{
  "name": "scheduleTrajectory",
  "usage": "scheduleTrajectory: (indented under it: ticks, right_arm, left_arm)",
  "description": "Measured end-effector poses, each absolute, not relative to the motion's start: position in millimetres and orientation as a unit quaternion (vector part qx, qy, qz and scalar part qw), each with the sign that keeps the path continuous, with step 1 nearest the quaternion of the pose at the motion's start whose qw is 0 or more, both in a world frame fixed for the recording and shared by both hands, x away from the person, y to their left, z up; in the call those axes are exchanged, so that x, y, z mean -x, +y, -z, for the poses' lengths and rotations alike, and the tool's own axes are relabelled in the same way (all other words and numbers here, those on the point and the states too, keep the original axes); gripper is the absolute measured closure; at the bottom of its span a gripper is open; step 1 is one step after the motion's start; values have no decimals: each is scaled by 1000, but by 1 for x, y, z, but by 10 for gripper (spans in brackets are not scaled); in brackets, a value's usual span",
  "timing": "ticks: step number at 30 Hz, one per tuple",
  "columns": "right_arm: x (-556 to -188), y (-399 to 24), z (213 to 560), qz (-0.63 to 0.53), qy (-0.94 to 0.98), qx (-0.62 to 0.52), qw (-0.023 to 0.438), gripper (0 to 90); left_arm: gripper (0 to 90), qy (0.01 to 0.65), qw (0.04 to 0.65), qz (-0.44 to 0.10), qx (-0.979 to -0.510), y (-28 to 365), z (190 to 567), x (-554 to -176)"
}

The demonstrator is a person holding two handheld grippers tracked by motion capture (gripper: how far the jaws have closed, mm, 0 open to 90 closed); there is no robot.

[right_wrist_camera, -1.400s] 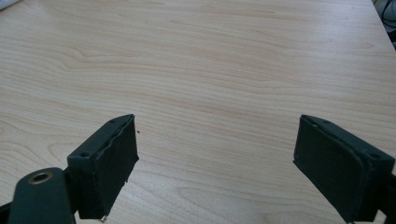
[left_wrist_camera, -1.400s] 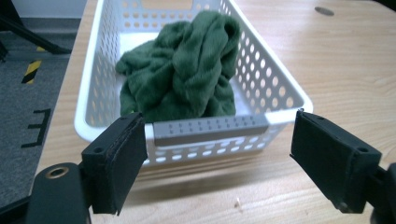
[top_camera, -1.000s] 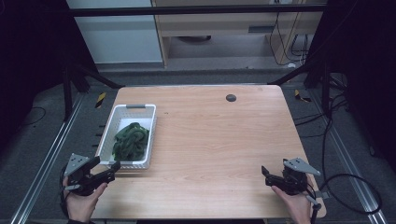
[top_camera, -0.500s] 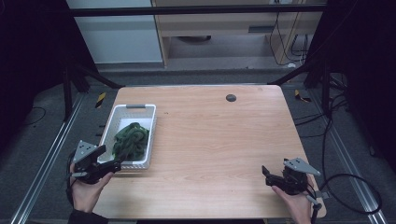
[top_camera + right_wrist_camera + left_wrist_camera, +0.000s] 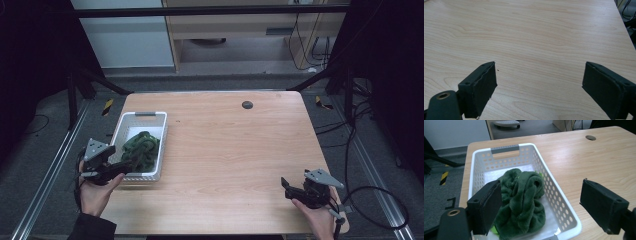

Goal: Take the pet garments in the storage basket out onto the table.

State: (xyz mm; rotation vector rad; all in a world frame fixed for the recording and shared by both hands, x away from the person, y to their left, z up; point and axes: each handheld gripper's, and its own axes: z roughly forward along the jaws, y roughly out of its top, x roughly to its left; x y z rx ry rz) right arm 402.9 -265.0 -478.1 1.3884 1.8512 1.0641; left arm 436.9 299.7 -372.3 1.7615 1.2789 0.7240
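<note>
Hiding the basket point(image 5: 554, 195) floor, green cloth point(image 5: 521, 205); both hand-held grippers point(image 5: 540, 207) point(image 5: 539, 87) released

left gripper point(image 5: 121, 169) jaws wide, right gripper point(image 5: 286, 186) likewise

Even overhead light, dark surrounds, near fingers point(image 5: 486, 207) blurred

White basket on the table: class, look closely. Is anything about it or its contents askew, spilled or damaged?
Nothing stands out. The white perforated basket sits flat on the wooden table, looking intact, and the crumpled dark green plush cloth lies wholly inside it, nothing spilled. The left hand-held gripper is open, with its jaws wide apart at the basket's near end.
</note>
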Motion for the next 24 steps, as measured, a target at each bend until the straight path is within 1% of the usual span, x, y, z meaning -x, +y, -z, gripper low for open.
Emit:
scheduleTrajectory:
  ticks: [13,24]
  right_arm:
    - [-404,-263,479,-398,698,-523,284,120]
    - [-406,-264,479,-395,699,-523,286,118]
  left_arm:
    - [173,511,391,-282,-712,304,359,-461]
    - [180,510,370,-270,-729,305,359,-478]
